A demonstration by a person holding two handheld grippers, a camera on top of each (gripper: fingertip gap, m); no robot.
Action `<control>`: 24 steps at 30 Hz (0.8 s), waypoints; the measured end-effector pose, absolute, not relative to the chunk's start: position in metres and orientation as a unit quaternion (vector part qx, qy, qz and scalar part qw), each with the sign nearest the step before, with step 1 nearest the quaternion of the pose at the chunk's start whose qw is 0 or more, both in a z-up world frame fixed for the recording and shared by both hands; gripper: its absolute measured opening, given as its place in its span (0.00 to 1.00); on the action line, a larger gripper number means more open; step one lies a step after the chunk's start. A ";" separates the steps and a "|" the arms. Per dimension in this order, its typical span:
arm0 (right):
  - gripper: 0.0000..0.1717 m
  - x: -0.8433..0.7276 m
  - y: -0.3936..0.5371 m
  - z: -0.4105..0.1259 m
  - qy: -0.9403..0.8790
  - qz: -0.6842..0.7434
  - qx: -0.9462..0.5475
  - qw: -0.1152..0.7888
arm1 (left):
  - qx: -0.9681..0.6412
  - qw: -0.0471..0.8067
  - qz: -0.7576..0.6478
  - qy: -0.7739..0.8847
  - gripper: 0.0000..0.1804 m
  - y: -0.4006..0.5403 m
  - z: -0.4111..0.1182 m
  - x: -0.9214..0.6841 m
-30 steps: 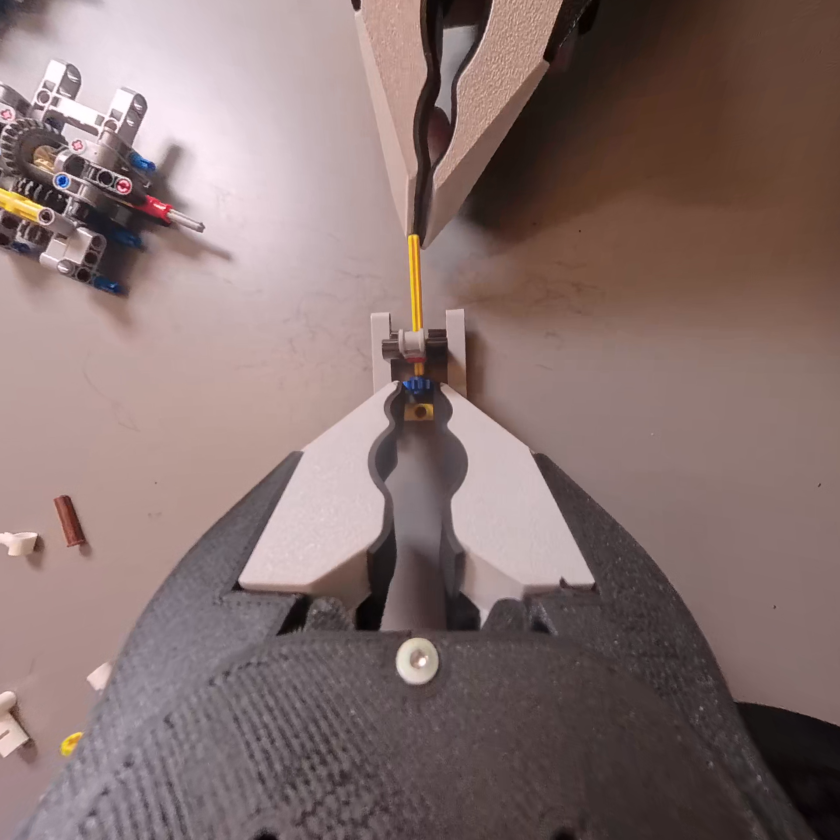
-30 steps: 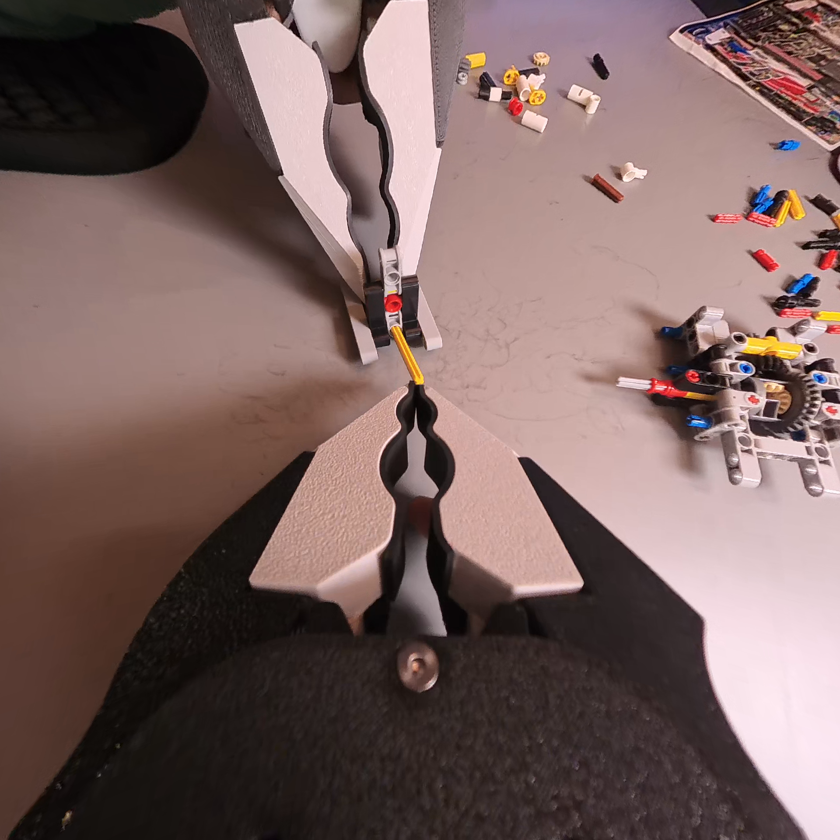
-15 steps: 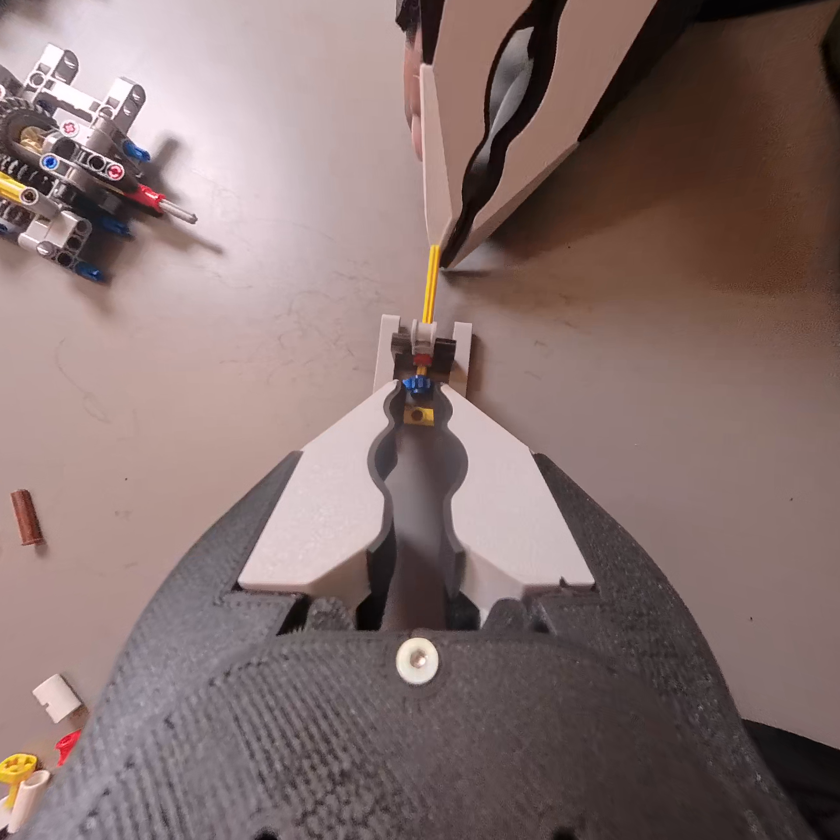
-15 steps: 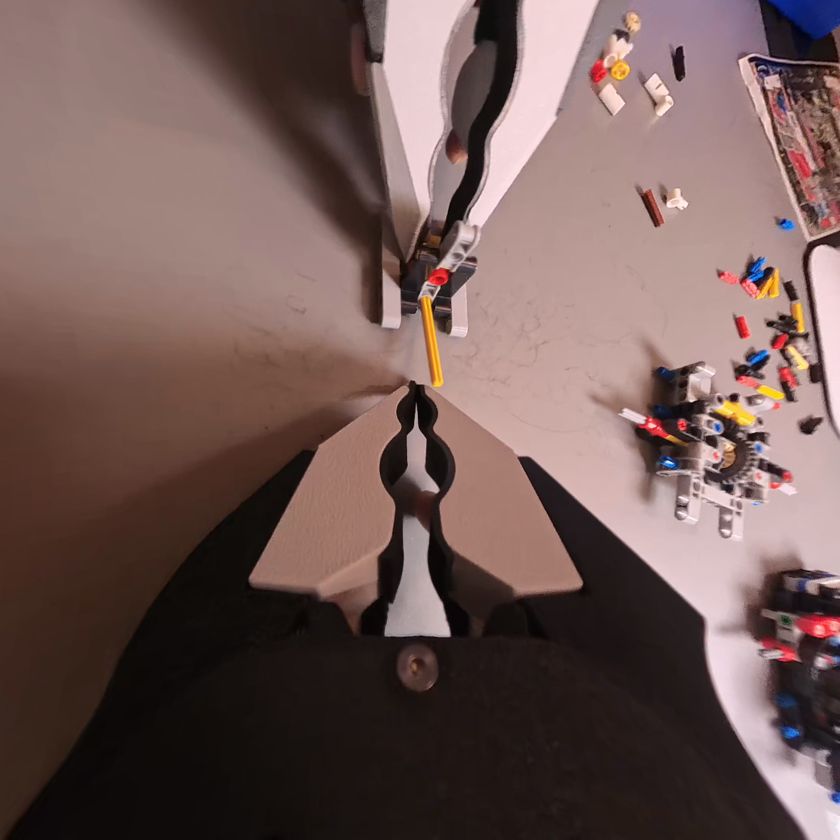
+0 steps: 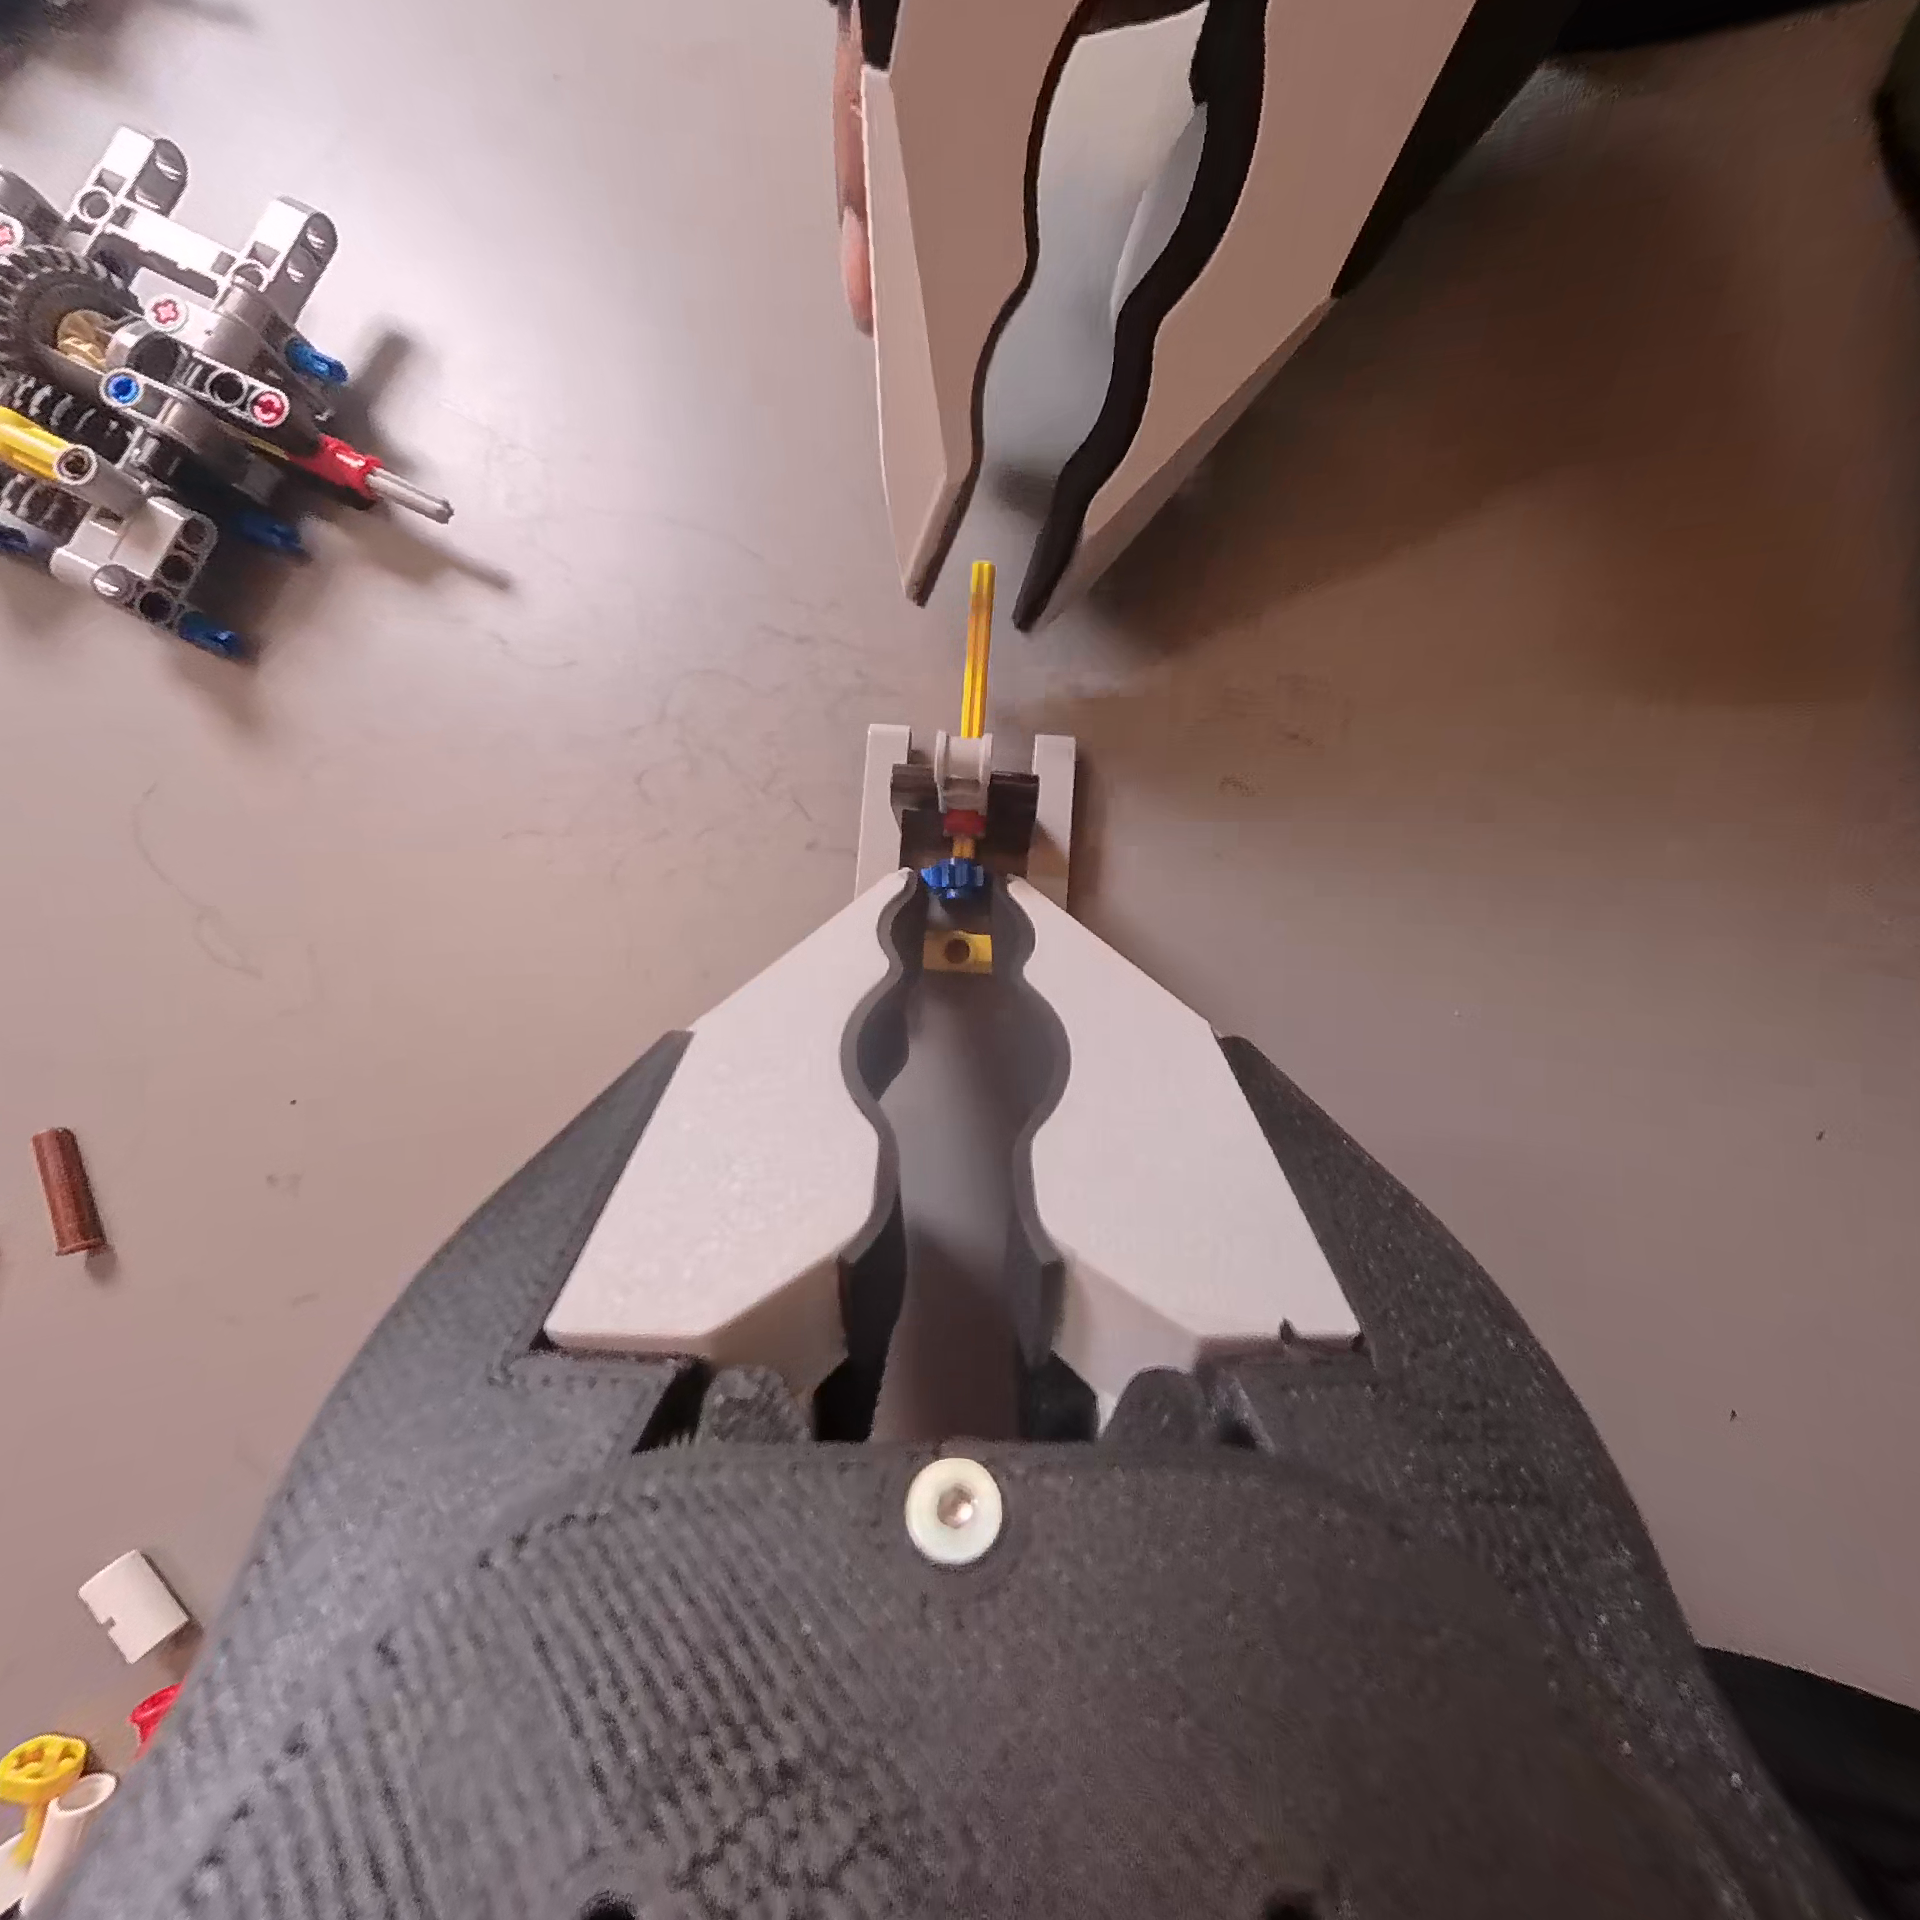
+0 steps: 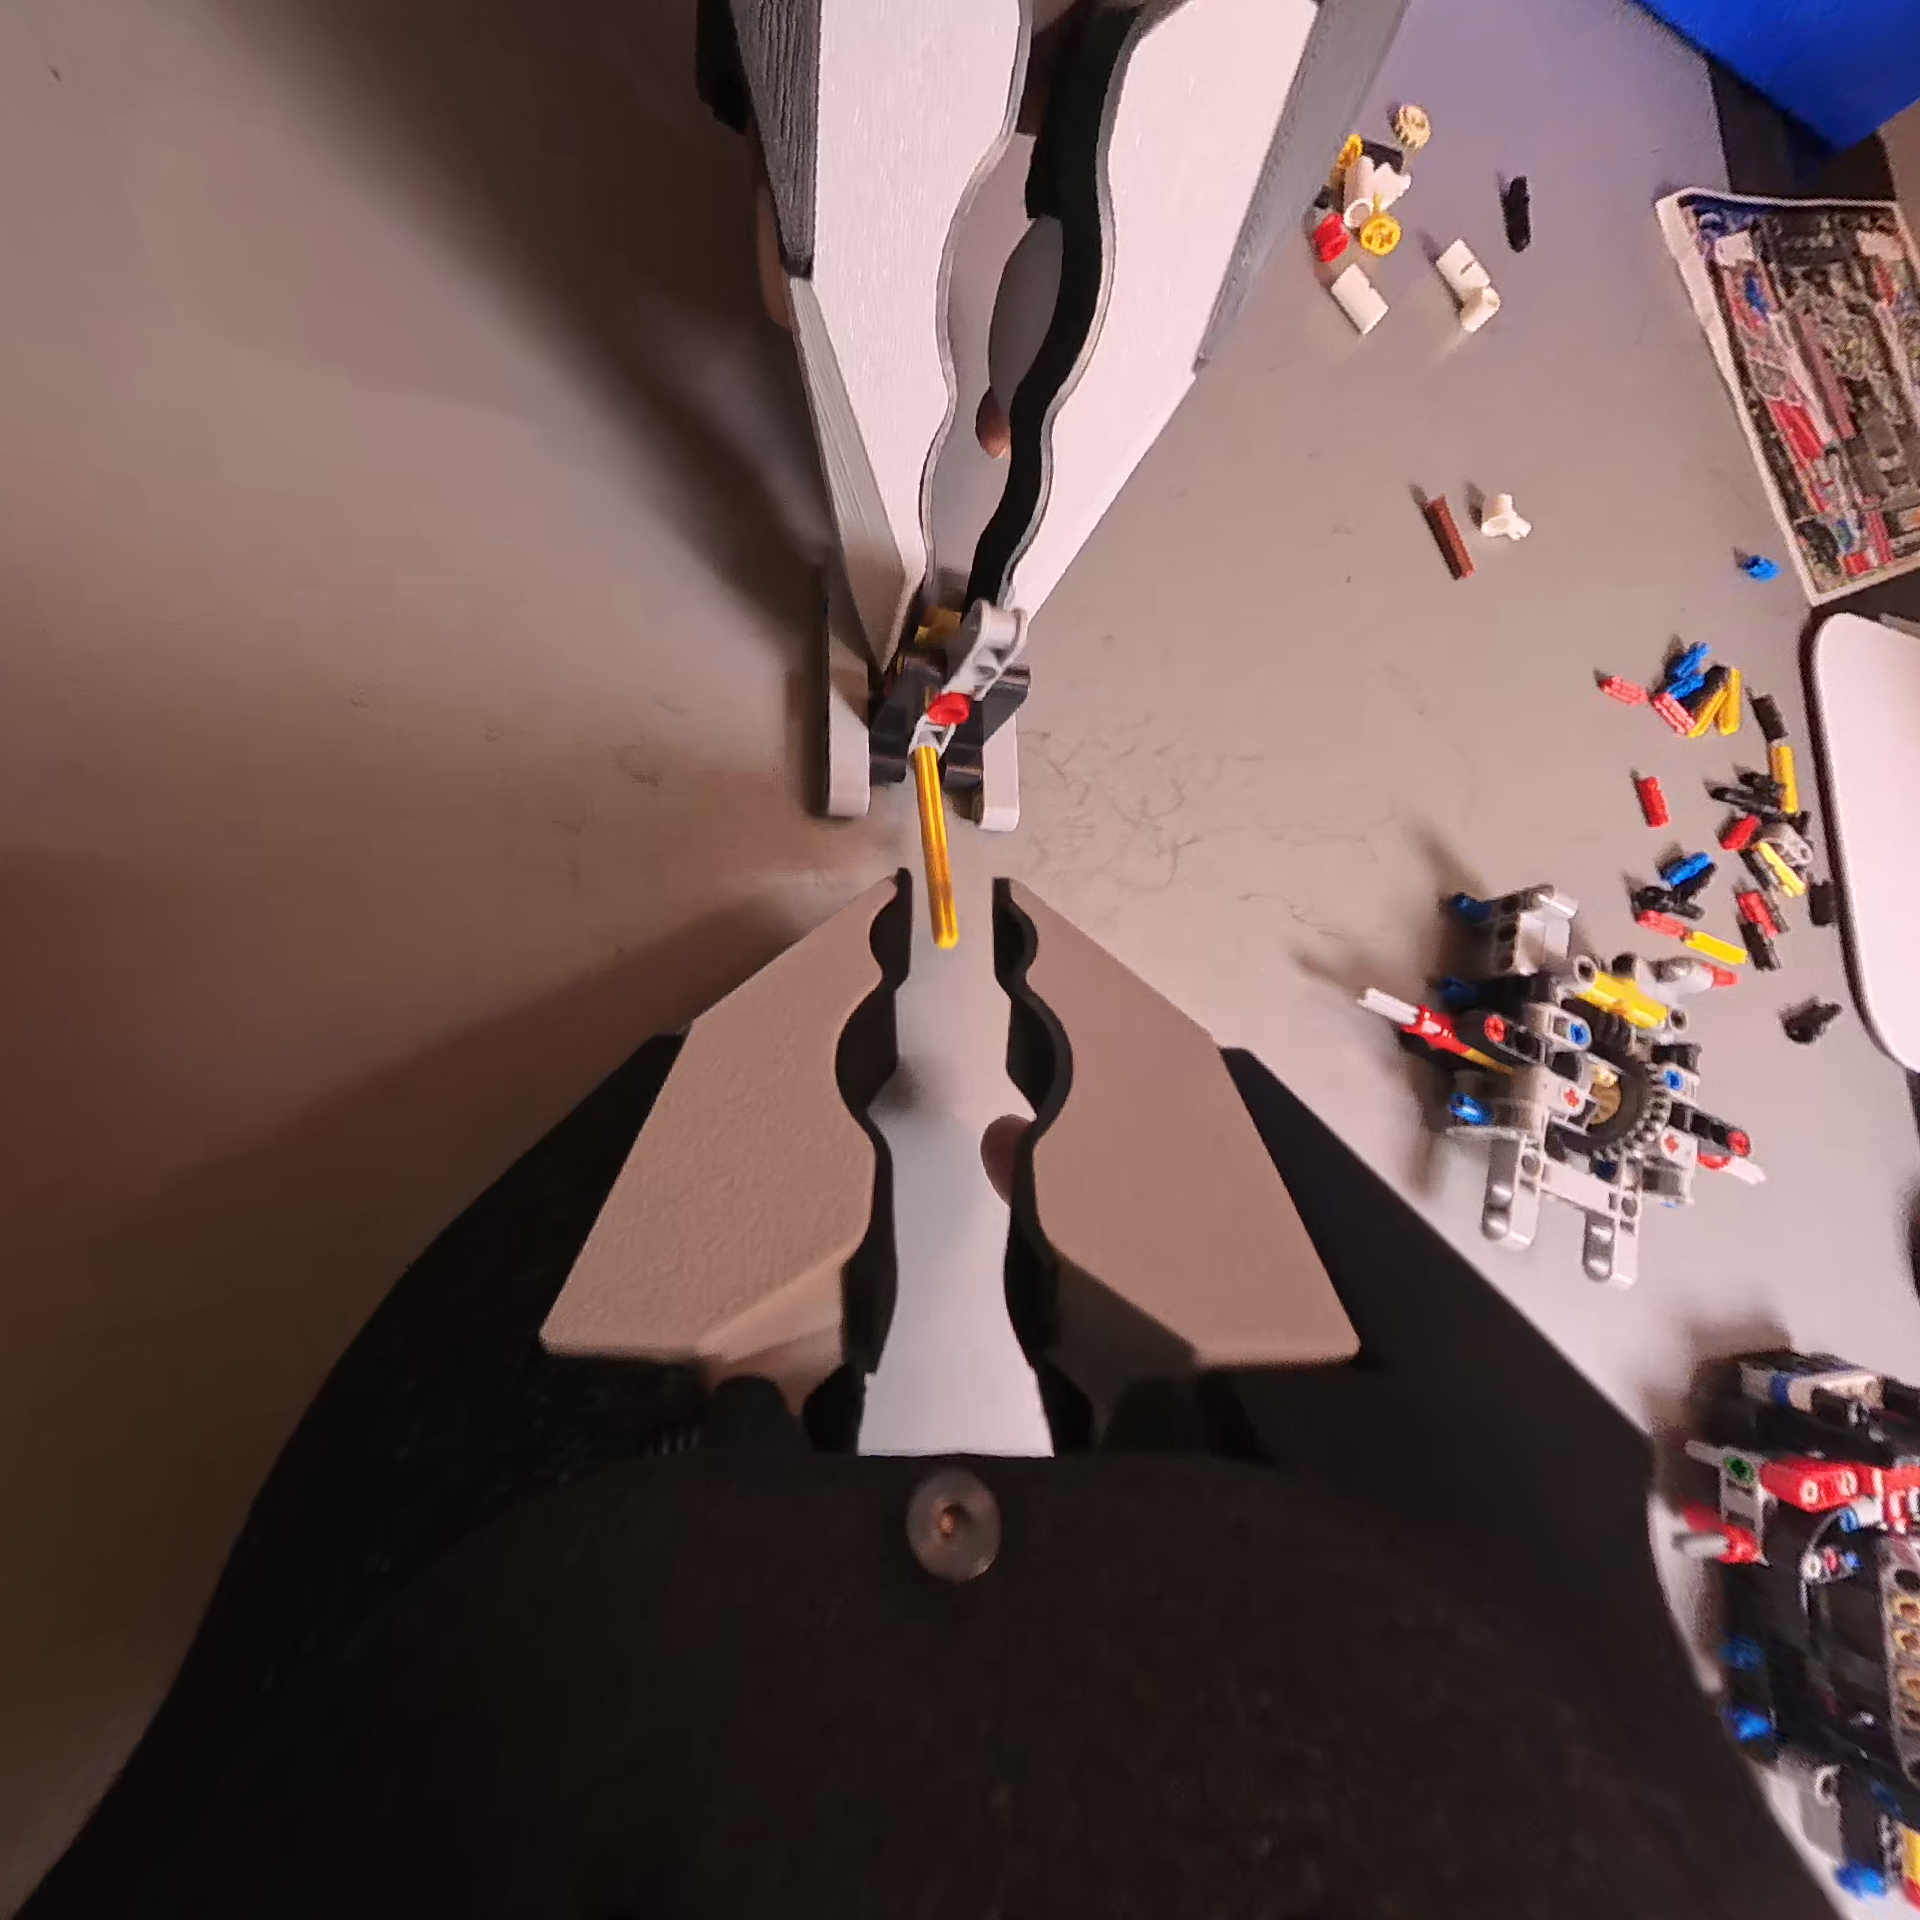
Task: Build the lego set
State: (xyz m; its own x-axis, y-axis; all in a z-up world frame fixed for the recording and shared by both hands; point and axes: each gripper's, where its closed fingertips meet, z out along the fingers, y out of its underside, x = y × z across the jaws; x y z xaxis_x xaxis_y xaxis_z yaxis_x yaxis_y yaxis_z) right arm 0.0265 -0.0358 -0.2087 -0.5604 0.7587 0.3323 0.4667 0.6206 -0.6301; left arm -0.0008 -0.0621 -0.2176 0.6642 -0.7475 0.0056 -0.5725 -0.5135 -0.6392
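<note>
We see the right gripper now standing apart from the yellow axle: a second ago its fingertips were pinched shut on the axle's free end, and now they are spread, with the rod's tip lying between the pads and a clear gap on either side, so nothing is in its grasp. The left gripper has not changed its hold: its fingers stay clamped on the small brick assembly, a dark block with a light grey beam, a red bush, a blue gear and a yellow brick at the pads, from which the axle juts out toward the right gripper. In the left wrist view the right gripper's fingertips flank the axle's far end without touching it, where earlier they closed over it. The assembly sits low over the grey table, between the two tools. Off to the side on the table lie a larger grey wheeled model, a scatter of small red, blue, yellow and black pins, a brown pin, a printed booklet and a dark model at the frame's edge.
</note>
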 end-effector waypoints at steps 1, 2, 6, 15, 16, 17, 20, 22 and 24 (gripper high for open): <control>0.03 0.024 -0.037 -0.211 -0.853 0.236 -0.356 0.300 | -0.858 0.310 -0.142 0.384 0.06 -0.062 -0.218 -0.001; 0.02 0.023 -0.038 -0.214 -0.861 0.224 -0.346 0.298 | -0.857 0.312 -0.144 0.383 0.06 -0.062 -0.218 -0.001; 0.01 0.022 -0.036 -0.220 -0.860 0.229 -0.346 0.297 | -0.856 0.317 -0.150 0.379 0.06 -0.063 -0.218 -0.003; 0.01 0.021 -0.039 -0.214 -0.816 0.314 -0.389 0.291 | -0.856 0.322 -0.161 0.371 0.06 -0.065 -0.218 -0.005; 0.01 0.021 -0.039 -0.213 -0.811 0.322 -0.392 0.291 | -0.856 0.321 -0.161 0.371 0.06 -0.065 -0.218 -0.005; 0.01 0.021 -0.040 -0.212 -0.806 0.331 -0.395 0.291 | -0.857 0.321 -0.161 0.371 0.06 -0.065 -0.217 -0.005; 0.01 0.021 -0.041 -0.210 -0.794 0.354 -0.403 0.284 | -0.857 0.322 -0.163 0.369 0.06 -0.065 -0.217 -0.005; 0.01 0.021 -0.042 -0.211 -0.800 0.346 -0.395 0.288 | -0.857 0.321 -0.164 0.367 0.06 -0.065 -0.217 -0.005; 0.01 0.021 -0.044 -0.211 -0.808 0.334 -0.384 0.297 | -0.859 0.319 -0.167 0.363 0.06 -0.065 -0.217 -0.006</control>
